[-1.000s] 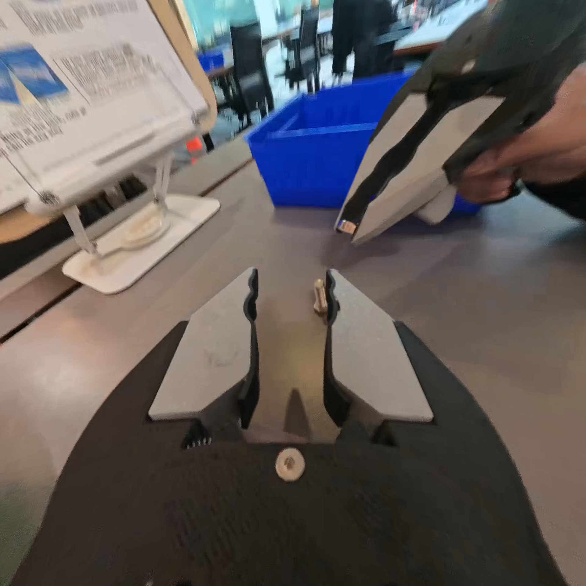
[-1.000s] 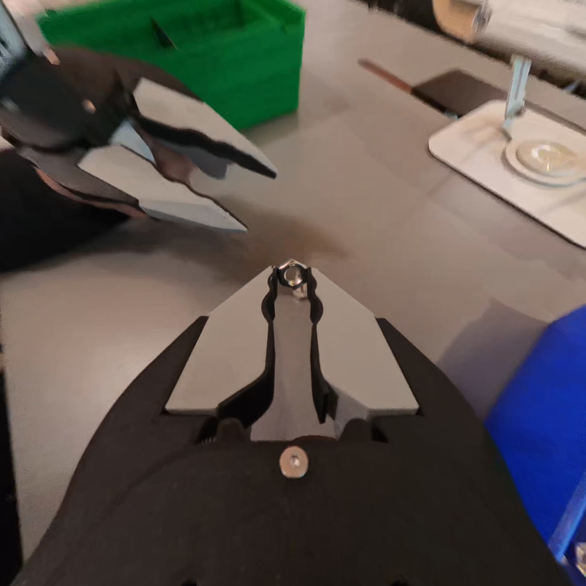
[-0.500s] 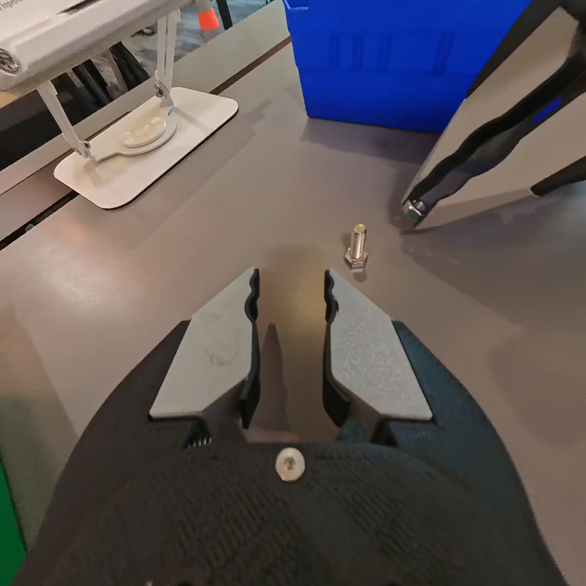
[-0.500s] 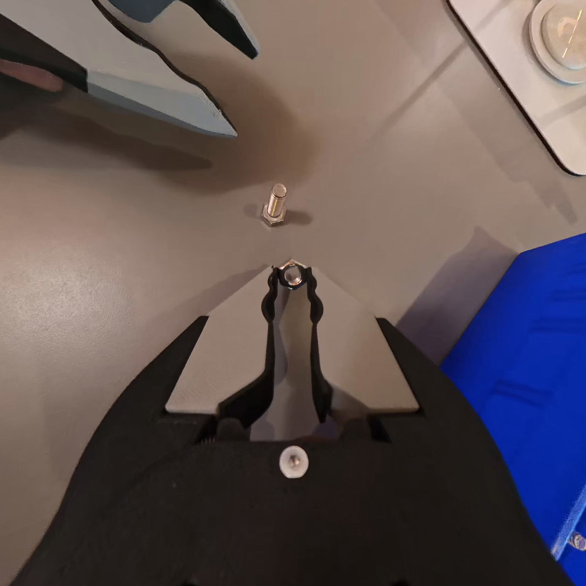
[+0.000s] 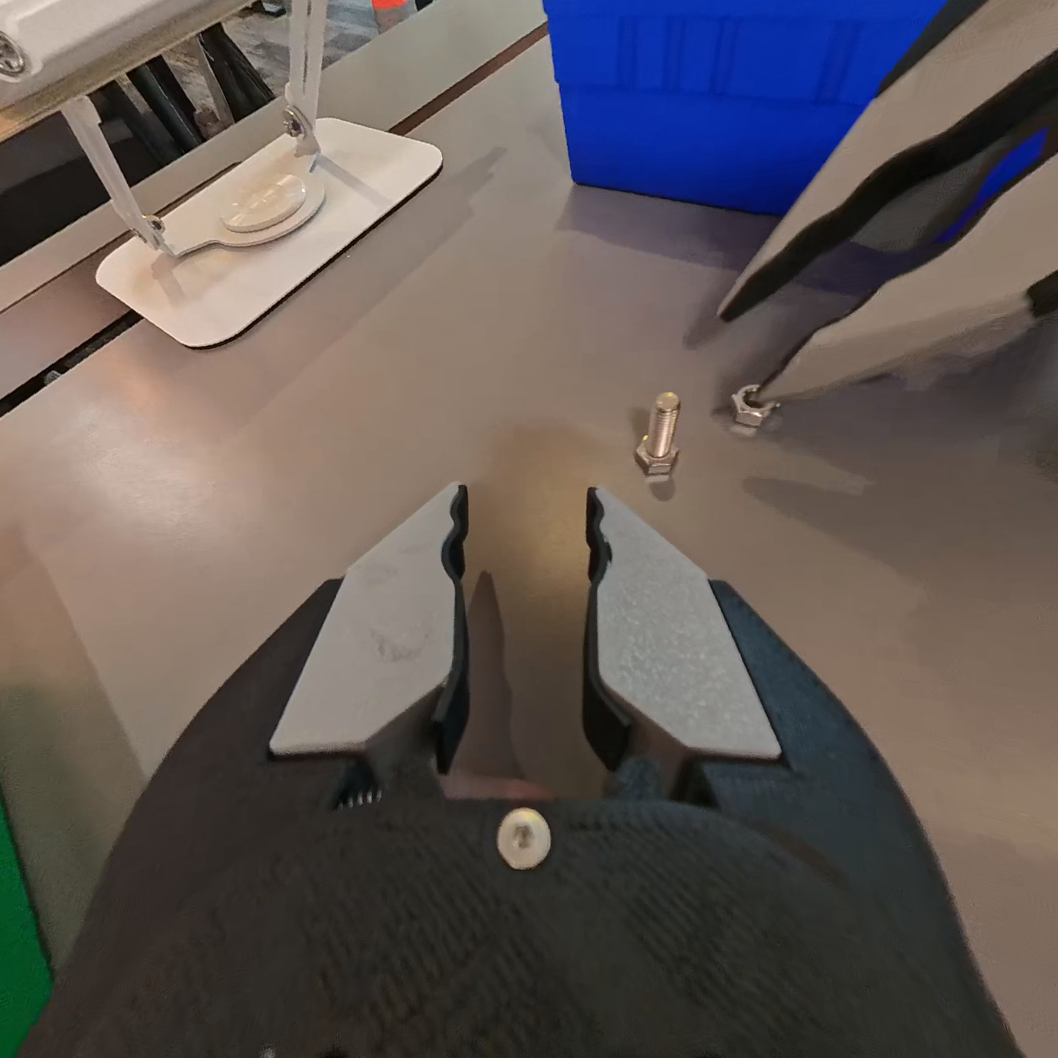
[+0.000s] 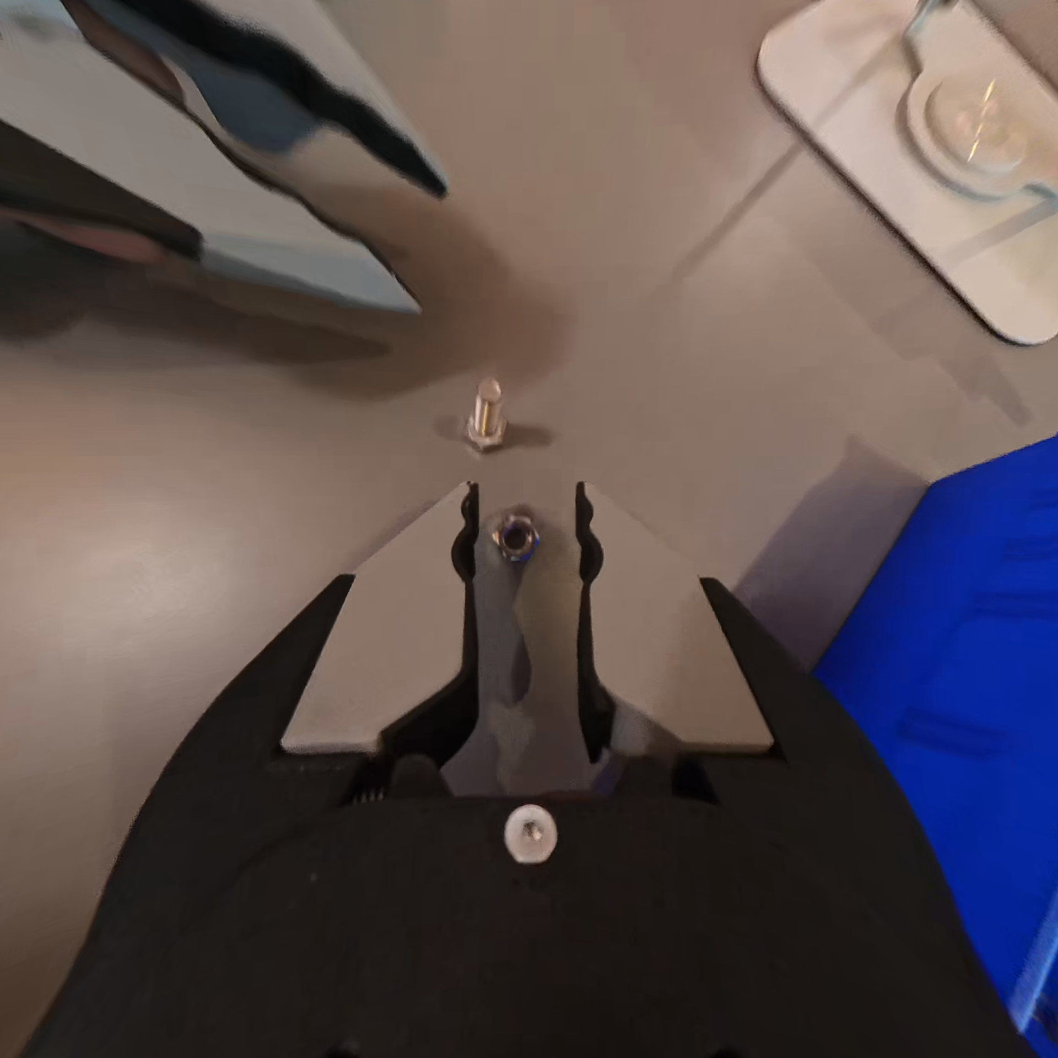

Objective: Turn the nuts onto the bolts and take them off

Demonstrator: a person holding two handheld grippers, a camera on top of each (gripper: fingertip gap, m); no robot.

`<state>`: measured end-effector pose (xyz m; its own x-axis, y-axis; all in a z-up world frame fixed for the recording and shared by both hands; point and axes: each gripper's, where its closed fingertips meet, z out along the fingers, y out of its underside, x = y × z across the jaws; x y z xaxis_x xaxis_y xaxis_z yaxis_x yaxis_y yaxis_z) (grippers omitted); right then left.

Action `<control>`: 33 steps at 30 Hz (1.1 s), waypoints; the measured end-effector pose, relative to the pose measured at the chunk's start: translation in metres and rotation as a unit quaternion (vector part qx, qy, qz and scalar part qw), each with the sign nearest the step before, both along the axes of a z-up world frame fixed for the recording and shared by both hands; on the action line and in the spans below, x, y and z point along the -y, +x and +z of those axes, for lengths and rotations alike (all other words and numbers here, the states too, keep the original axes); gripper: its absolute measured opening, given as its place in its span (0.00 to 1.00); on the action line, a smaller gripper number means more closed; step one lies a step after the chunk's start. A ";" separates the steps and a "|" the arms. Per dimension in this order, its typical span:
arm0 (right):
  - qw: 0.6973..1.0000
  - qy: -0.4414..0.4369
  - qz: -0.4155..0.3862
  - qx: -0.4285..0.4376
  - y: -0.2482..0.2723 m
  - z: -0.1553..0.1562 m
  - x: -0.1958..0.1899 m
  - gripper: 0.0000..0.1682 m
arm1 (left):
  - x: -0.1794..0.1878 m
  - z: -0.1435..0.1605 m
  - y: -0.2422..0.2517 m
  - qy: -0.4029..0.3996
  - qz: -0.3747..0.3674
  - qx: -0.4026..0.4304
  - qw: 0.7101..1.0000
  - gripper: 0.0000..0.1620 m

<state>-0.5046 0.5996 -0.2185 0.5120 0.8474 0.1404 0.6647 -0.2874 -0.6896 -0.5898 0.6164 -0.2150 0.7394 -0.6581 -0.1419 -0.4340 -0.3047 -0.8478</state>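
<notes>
Bolt (image 5: 658,438) upright on its hex head on grey counter (image 5: 286,458), threads up, nothing on it. Nut (image 5: 747,409) loose on counter just beside bolt, toward blue bin (image 5: 687,103). Same nut (image 6: 517,538) seen from right wrist view lying flat between spread fingers (image 6: 401,630), hole facing up, touching neither finger as far as visible. Right gripper (image 6: 524,515) open, tips low over counter, nut inside the gap near the tips. In left wrist view right gripper (image 5: 750,355) coming in from upper right, lower finger tip right at the nut, contact unclear through blur. Left gripper (image 5: 526,515) open, empty, fingers (image 5: 658,641) parted with bare counter between, tips near bolt but apart from it, bolt slightly right of the gap. From right wrist view left gripper (image 6: 423,252) at upper left, blurred, beyond bolt (image 6: 486,418). White stand base (image 5: 269,229) at far left of counter, well apart from bolt; also at upper right in right wrist view (image 6: 916,143). Blue bin corner (image 6: 973,630) at right edge there. Green strip (image 5: 17,916) at lower left edge, cannot tell what.
</notes>
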 end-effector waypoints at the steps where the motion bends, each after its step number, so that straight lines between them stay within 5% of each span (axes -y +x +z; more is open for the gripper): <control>1: 1.000 0.007 -0.001 -0.026 -0.003 0.009 -0.002 0.19 | 0.000 -0.001 -0.001 -0.003 0.001 0.000 1.000 0.24; 6: 0.994 0.042 0.010 -0.102 -0.018 0.028 -0.010 0.21 | 0.002 -0.003 0.001 -0.013 -0.006 -0.001 1.000 0.25; 10: 0.994 -0.024 0.031 -0.105 -0.038 0.006 -0.002 0.21 | 0.011 -0.005 0.009 -0.036 -0.030 0.013 0.999 0.25; 15: 0.994 -0.025 0.029 -0.102 -0.040 -0.005 -0.008 0.04 | 0.018 -0.007 0.016 -0.042 -0.054 0.008 0.998 0.25; 23: 0.963 -0.079 0.042 -0.253 -0.044 0.039 0.004 0.04 | 0.029 0.002 0.032 -0.012 -0.100 0.015 0.995 0.21; 33: 0.951 -0.126 0.067 -0.274 -0.052 0.041 0.020 0.04 | 0.042 0.025 0.044 -0.013 -0.142 0.097 0.985 0.11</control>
<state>-0.5570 0.5795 -0.1773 0.3345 0.8818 -0.3325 0.2679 -0.4273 -0.8635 -0.5459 0.5744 -0.1897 0.5358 -0.8443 0.0047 -0.3349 -0.2177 -0.9168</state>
